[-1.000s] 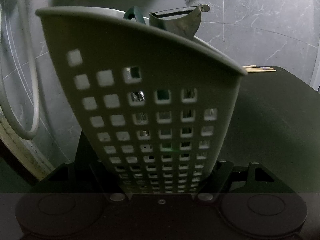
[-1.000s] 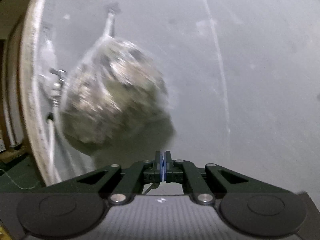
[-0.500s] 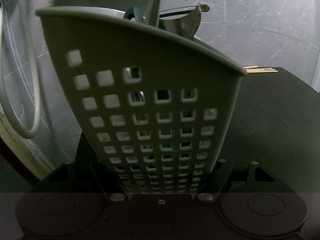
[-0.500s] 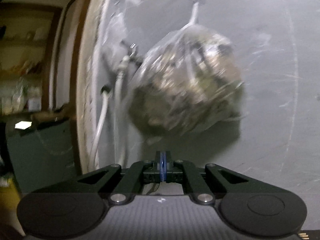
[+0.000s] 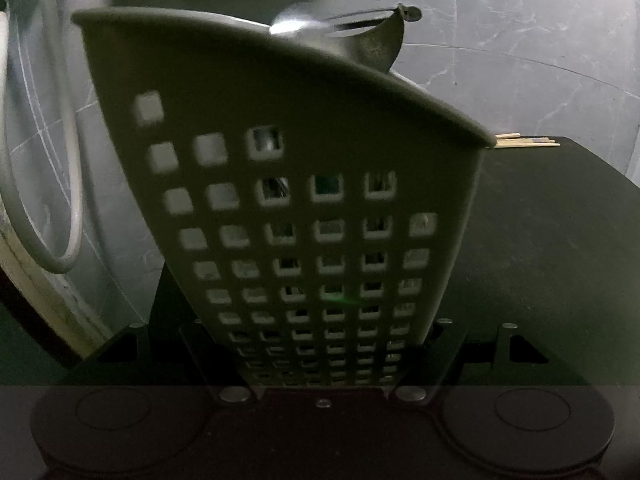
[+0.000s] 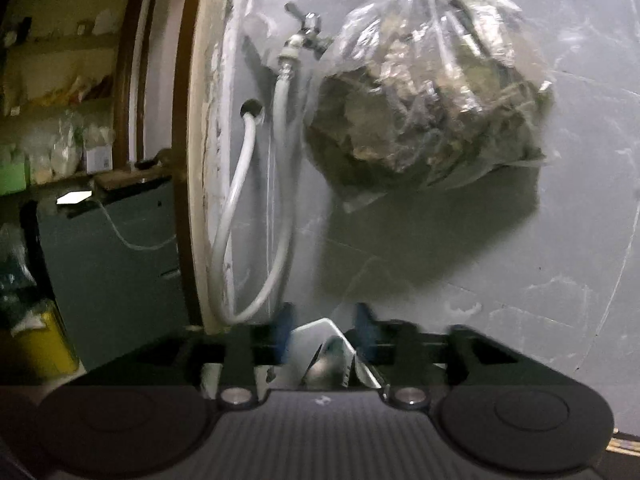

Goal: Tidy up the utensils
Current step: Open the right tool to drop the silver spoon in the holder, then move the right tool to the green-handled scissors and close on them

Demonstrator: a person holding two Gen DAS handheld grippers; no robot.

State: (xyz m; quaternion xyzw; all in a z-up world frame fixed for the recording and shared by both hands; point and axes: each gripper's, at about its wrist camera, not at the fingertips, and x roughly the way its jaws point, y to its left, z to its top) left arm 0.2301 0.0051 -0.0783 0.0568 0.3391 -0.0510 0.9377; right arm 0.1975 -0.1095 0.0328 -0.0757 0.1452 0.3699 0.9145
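We clamp the basket (image 5: 280, 208) in our left gripper (image 5: 324, 360), near the table's (image 5: 560, 240) left edge; a peeler (image 5: 372, 40) pokes above its far rim. Our right gripper (image 6: 324, 320) is opening, nothing pressed between its pads. No readable writing anywhere.
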